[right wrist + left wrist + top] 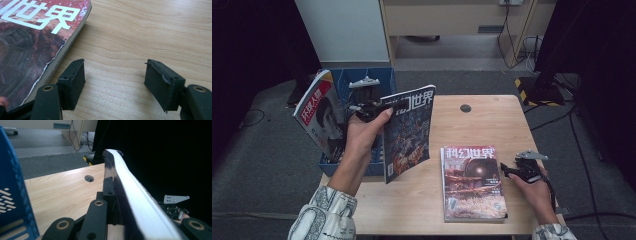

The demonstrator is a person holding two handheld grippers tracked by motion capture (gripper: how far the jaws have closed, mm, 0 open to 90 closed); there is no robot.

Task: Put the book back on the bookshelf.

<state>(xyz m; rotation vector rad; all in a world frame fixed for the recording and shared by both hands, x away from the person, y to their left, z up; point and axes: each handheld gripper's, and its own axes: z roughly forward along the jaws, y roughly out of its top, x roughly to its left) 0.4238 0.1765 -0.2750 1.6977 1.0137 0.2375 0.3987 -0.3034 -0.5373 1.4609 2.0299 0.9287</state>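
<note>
A blue-covered magazine [408, 132] is held upright above the left part of the wooden table [492, 120], with my left gripper [378, 108] shut on its upper left edge. In the left gripper view the jaws [114, 183] pinch the magazine's pale page edge [140, 202]. A red-covered magazine [473, 182] lies flat near the table's front. My right gripper [506, 170] rests just right of it, low over the wood. In the right gripper view that gripper [113, 82] stands open over bare table, with the red magazine [32, 37] to the left of the jaws.
A blue plastic crate [362, 80] stands at the table's left edge, with a red-and-white magazine [318, 116] leaning in it. The crate wall [10, 195] is close to the left gripper. A round cable hole [465, 108] sits near the table's far edge.
</note>
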